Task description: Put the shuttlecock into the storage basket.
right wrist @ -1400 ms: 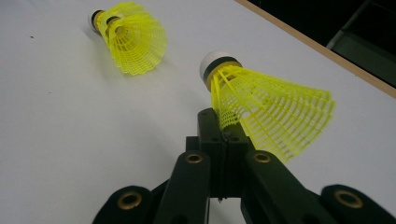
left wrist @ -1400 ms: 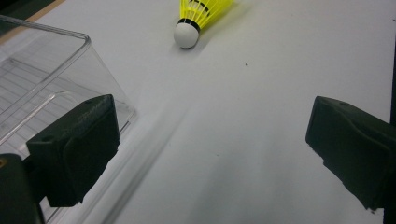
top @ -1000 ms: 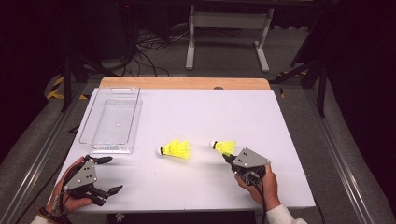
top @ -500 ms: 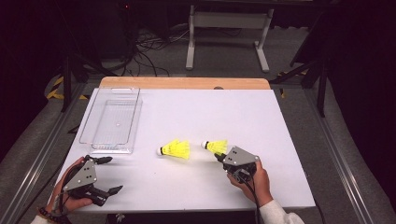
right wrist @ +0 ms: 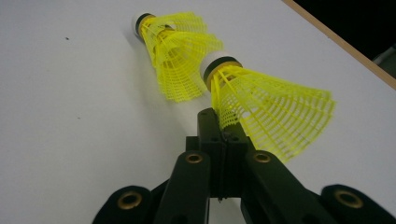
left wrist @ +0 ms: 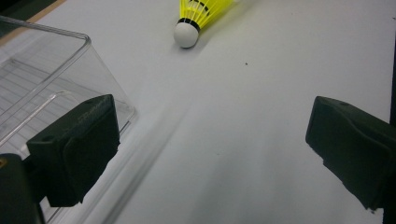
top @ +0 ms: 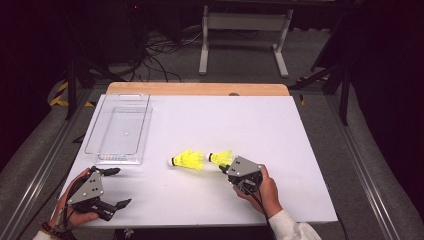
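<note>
Two yellow shuttlecocks with white corks are near the table's middle front. One shuttlecock (top: 187,160) (right wrist: 175,58) (left wrist: 196,16) lies on its side, free. My right gripper (top: 225,169) (right wrist: 212,119) is shut on the skirt edge of the other shuttlecock (top: 221,157) (right wrist: 271,112). That one's cork points at the first one's skirt and sits right against it. My left gripper (top: 119,187) (left wrist: 210,140) rests at the front left corner, open, with nothing between its fingers (left wrist: 74,144).
A clear plastic tray (top: 120,127) (left wrist: 37,84) stands at the left of the white table (top: 300,130), just beyond my left gripper. A wooden strip (top: 200,89) runs along the far edge. Dark floor, cables and a metal stand lie behind the table.
My right gripper has moved left with its shuttlecock, bringing it up against the lying one. The left gripper has stayed put.
</note>
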`<state>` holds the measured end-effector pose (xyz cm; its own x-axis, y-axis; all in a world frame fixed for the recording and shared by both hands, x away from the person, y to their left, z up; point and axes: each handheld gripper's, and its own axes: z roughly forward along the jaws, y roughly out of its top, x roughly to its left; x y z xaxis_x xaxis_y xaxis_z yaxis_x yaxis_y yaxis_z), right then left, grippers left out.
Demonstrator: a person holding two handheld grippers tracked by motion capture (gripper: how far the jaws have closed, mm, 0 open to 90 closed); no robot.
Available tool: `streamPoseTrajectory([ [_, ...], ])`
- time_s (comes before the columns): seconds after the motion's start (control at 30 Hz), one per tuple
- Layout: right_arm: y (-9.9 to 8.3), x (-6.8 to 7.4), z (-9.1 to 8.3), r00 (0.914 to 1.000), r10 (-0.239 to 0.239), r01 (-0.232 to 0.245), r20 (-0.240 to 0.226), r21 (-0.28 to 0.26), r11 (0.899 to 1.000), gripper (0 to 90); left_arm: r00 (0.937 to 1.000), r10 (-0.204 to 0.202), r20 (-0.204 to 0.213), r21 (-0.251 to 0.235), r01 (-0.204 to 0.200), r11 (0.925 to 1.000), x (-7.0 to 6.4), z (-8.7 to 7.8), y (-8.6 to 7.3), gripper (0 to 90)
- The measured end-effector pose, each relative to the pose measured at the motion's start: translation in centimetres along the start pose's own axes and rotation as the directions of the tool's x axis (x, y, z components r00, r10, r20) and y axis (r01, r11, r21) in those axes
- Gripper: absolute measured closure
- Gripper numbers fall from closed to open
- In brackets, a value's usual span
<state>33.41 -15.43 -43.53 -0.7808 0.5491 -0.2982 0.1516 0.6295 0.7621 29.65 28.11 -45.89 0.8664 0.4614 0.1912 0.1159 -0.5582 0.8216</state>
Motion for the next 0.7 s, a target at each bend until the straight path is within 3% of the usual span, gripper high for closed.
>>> streamPoseTrajectory([
  [0.23, 0.8, 0.6, 1.9, 0.9985, -0.031, 0.032, -0.044, 0.022, 0.999, 90.0, 1.0, -0.001, 0.002, -0.003, 0.001, 1.0, 0.0, -0.1, 0.0, 3.9],
  [0.7, 2.0, 1.5, 5.0, 0.9925, -0.047, 0.05, -0.113, 0.027, 0.998, 90.0, 1.0, -0.001, 0.006, -0.006, 0.001, 1.0, 0.0, -0.1, -0.1, 3.9],
])
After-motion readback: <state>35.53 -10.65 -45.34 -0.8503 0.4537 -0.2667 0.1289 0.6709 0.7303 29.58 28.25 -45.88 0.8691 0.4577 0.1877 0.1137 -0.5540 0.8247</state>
